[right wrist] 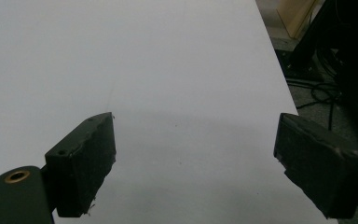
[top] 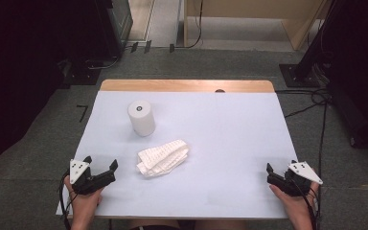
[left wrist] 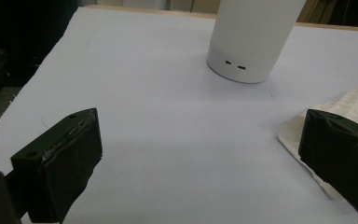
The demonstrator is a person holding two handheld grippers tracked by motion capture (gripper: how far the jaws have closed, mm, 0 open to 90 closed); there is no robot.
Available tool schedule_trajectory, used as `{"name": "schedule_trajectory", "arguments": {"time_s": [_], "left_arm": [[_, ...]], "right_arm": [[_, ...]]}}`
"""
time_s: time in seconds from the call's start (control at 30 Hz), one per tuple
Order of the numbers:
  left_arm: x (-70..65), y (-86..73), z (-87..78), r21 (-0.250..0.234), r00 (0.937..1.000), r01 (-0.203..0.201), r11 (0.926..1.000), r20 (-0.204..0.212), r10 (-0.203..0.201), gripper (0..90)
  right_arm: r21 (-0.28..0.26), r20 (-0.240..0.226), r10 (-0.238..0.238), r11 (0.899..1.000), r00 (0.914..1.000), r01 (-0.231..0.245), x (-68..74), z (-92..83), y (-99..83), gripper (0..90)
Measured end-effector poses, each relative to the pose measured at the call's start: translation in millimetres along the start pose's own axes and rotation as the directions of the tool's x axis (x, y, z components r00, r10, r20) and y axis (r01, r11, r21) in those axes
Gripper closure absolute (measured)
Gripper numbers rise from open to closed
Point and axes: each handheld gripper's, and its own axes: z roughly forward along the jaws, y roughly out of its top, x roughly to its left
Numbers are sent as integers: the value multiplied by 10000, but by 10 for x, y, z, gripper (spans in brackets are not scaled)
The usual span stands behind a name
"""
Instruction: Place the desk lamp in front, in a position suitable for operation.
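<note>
A white cylinder stands upright on the white table, left of centre and toward the far side; it also rises at the top of the left gripper view. A folded white textured cloth lies near the middle, closer to me; its edge peeks out beside the right jaw in the left gripper view. My left gripper rests open near the front left corner, nothing between its jaws. My right gripper sits open at the front right edge, empty.
A strip of wooden tabletop shows along the far edge. Grey carpet floor surrounds the table. Cables trail on the floor at the right, and dark equipment stands sit beyond the far corners.
</note>
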Motion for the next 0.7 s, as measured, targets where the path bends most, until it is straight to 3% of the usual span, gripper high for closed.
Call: {"name": "schedule_trajectory", "arguments": {"time_s": [0.17,0.27,0.43,0.47,0.53,0.7], "left_arm": [[17,-2,-3,60,9999,118,9999,80,-119,0],[24,-3,-4,31,9997,210,9998,149,-210,0],[2,-11,-21,-228,10000,12,9997,54,-10,0],[-11,-13,-17,-173,9999,-115,9998,70,117,0],[-17,-15,-10,-176,9999,-110,9998,129,112,0],[22,-12,-11,-77,9995,215,9997,212,-214,0]], "right_arm": [[-953,-144,58,9954,9999,-71,39,-92,1,224],[-1221,-336,-91,9925,9994,49,94,-140,8,257],[-1452,-633,-269,9892,9976,174,182,-183,51,315],[-1702,-691,-750,9834,9948,623,273,-241,103,346],[-2109,-654,-1223,9717,9903,1061,373,-318,146,364],[-2030,-1595,-1134,9759,9807,799,570,-358,229,344]]}}
